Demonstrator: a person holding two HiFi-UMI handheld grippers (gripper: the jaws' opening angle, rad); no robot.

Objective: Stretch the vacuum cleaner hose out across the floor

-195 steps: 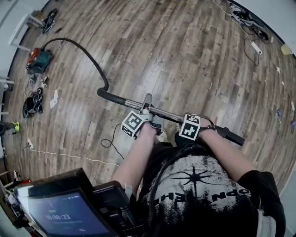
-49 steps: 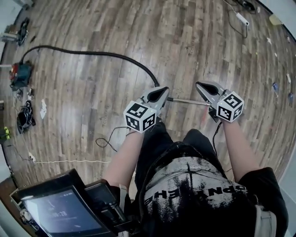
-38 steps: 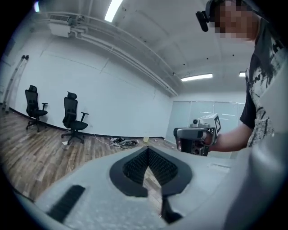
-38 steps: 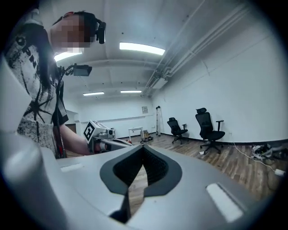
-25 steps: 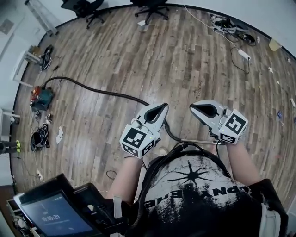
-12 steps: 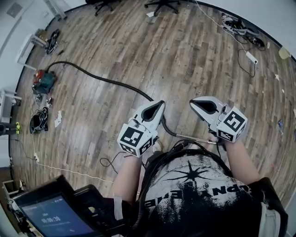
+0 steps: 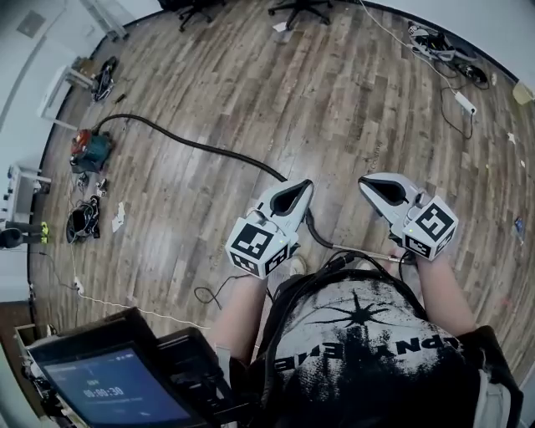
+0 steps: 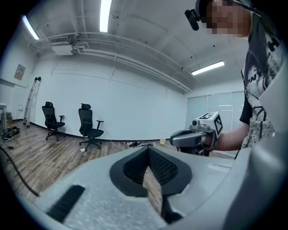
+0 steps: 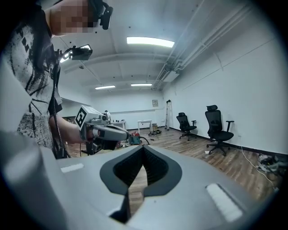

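A black vacuum hose (image 7: 196, 146) lies on the wooden floor, running from the teal and red vacuum cleaner (image 7: 92, 152) at the left to a metal wand (image 7: 364, 252) by my feet. My left gripper (image 7: 304, 185) hangs above the hose's near end, shut and empty. My right gripper (image 7: 364, 181) is level with it to the right, also shut and empty. In the left gripper view, the left gripper (image 8: 147, 152) has its jaws together and faces the right gripper (image 8: 194, 137). The right gripper view shows closed jaws on the right gripper (image 9: 143, 151), the left gripper (image 9: 102, 131) and the vacuum cleaner (image 9: 135, 139).
Office chairs (image 7: 288, 10) stand at the far wall. A power strip with cables (image 7: 461, 80) lies at the far right. Cable clutter (image 7: 81, 219) and a white cord (image 7: 125, 306) lie at the left. A screen (image 7: 109, 389) sits at the lower left.
Both grippers earlier gripped the wand near the floor; now it lies on the floor and they are raised, empty. The hose lies straighter. In the last second only the view shifted slightly.
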